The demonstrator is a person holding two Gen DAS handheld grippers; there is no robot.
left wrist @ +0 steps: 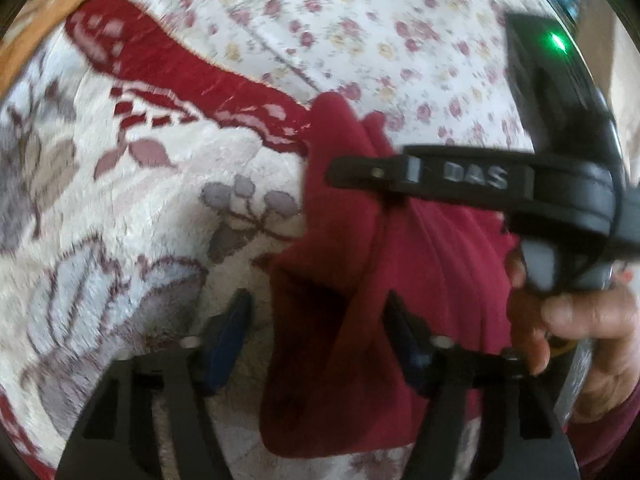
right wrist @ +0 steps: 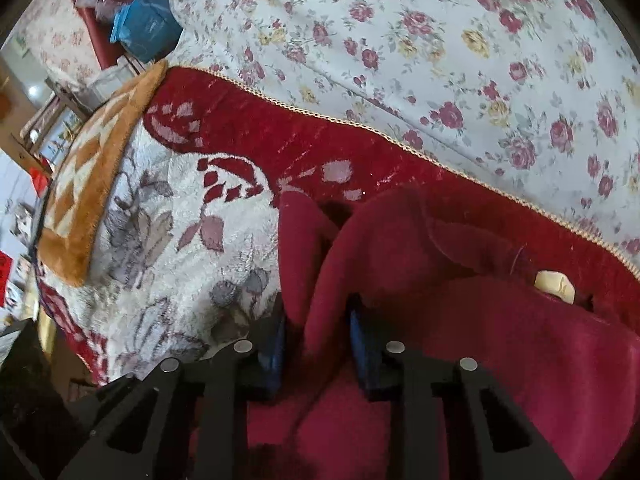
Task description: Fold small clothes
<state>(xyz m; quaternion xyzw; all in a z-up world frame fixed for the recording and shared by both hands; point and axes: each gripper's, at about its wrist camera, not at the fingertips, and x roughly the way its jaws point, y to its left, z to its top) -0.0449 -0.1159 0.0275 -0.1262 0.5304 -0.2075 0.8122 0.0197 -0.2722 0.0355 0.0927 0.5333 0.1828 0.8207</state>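
Right wrist view: the right gripper [right wrist: 318,344] pinches a fold of the red cloth [right wrist: 460,320] between its blue pads [right wrist: 362,344]. That cloth lies on a white and red blanket [right wrist: 180,220], near a flowery sheet [right wrist: 440,60]. Left wrist view is blurry; the left gripper [left wrist: 316,336] looks wide apart around the cloth [left wrist: 340,340], maybe not squeezing it.

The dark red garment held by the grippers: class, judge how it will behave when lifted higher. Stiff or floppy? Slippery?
Probably floppy: the dark red garment already sags in soft folds around the right gripper. Likely light, since a pinch holds it up. Probably not slippery: its surface looks fuzzy. The left gripper stands open around a hanging part.
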